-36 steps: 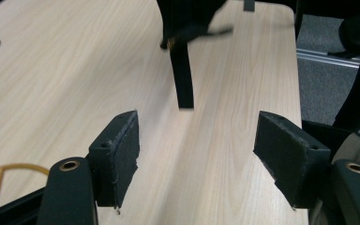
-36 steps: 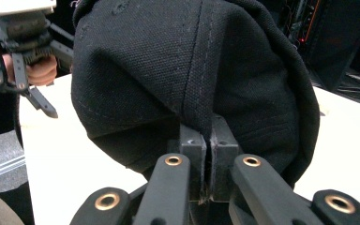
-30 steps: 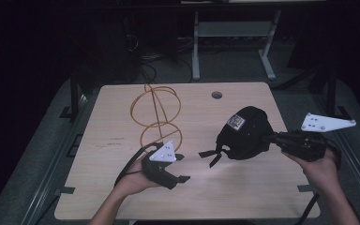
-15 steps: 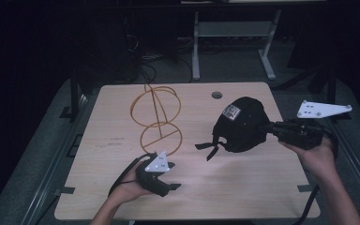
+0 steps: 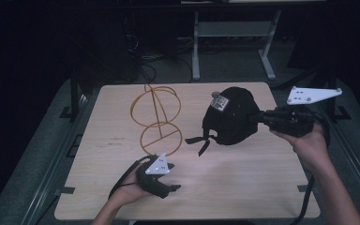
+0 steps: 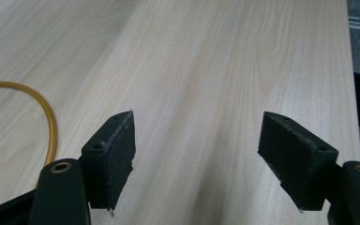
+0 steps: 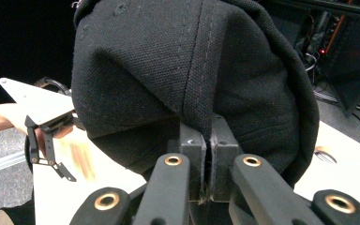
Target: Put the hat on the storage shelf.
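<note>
Right gripper pinching the black cap, jaws pressed together on a fold of its fabric; now lifted higher above the right half of the table, strap dangling clear of the wood. Left gripper lowered toward the near edge, jaws spread wide with nothing between them, just in front of the yellow wire stand left of centre. Probably carrying the cap toward that stand, left side clearing the way.
</note>
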`<state>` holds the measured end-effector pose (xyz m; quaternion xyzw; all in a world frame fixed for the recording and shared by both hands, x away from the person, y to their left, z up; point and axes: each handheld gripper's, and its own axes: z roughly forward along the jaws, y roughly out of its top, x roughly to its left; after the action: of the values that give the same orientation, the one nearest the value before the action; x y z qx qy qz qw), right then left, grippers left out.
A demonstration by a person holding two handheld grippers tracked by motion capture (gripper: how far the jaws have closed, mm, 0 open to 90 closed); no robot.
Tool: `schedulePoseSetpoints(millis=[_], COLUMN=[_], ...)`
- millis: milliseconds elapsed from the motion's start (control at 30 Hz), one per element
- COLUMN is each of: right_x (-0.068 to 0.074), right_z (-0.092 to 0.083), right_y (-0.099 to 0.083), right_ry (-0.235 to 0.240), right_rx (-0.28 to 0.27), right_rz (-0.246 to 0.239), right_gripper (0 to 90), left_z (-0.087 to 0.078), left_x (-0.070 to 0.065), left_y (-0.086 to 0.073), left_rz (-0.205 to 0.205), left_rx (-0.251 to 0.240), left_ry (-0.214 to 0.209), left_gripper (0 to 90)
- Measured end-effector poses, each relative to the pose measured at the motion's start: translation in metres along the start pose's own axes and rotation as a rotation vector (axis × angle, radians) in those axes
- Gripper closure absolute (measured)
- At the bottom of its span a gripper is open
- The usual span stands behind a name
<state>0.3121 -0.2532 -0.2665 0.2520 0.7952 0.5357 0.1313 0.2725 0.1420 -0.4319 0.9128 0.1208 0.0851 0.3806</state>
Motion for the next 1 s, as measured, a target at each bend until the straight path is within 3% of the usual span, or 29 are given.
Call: schedulePoseSetpoints(millis=[467,633,1000], right_x=[0.004,0.011,0.021], right_z=[0.031,0.055,0.098], right_y=[0.054,0.081,0.119], right_ry=[0.069,0.104,0.17], right_rx=[0.021,0.045,0.083], right_rz=[-0.055,-0.087,-0.112], right_gripper=[86.9,86.8,86.7], left_z=[-0.001,-0.002,-0.003], left_x=[0.002,0.003,0.001], left_y=[-0.001,-0.002,-0.003], left_rz=[-0.019,-0.019,-0.023], left_rx=[-0.022,-0.025,-0.036], left_ry=[0.008,0.004,0.002], left_gripper=[26.8,26.8,26.9])
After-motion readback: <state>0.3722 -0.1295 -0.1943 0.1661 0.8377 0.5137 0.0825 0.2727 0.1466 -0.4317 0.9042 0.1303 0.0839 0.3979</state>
